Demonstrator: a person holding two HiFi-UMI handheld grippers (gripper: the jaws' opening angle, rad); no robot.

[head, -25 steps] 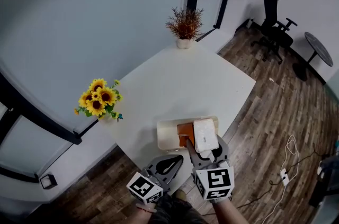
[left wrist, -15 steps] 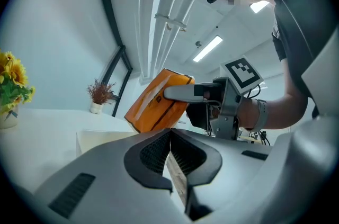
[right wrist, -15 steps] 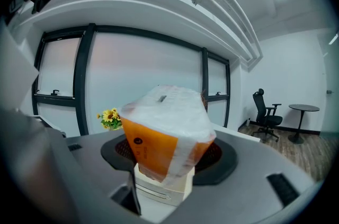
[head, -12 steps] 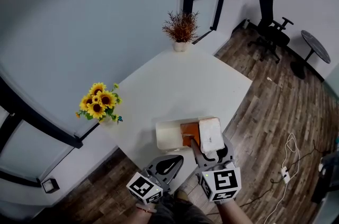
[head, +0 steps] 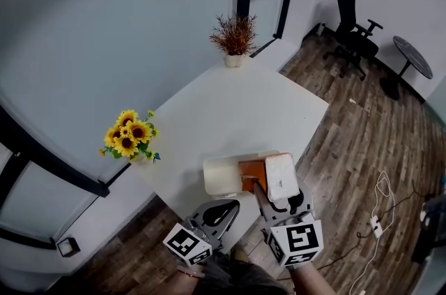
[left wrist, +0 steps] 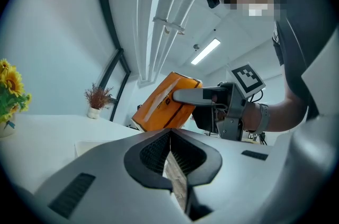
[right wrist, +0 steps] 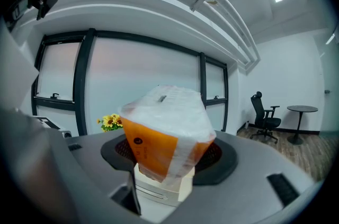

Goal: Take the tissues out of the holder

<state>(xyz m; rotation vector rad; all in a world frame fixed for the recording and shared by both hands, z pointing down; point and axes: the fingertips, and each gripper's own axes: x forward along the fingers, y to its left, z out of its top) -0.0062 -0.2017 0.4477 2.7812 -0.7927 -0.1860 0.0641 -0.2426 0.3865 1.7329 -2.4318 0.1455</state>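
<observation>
Tissue pack (head: 252,172) raised slightly above holder (head: 220,179) | orange, clear-wrapped, tilted | right gripper (head: 277,201) clamps it | left gripper (left wrist: 170,150) closed, empty

The tissue pack (right wrist: 165,137) at mid-frame covers most of the pale holder (right wrist: 160,189) beneath it (only the lower front shows); the pack's print is too small to read.
</observation>
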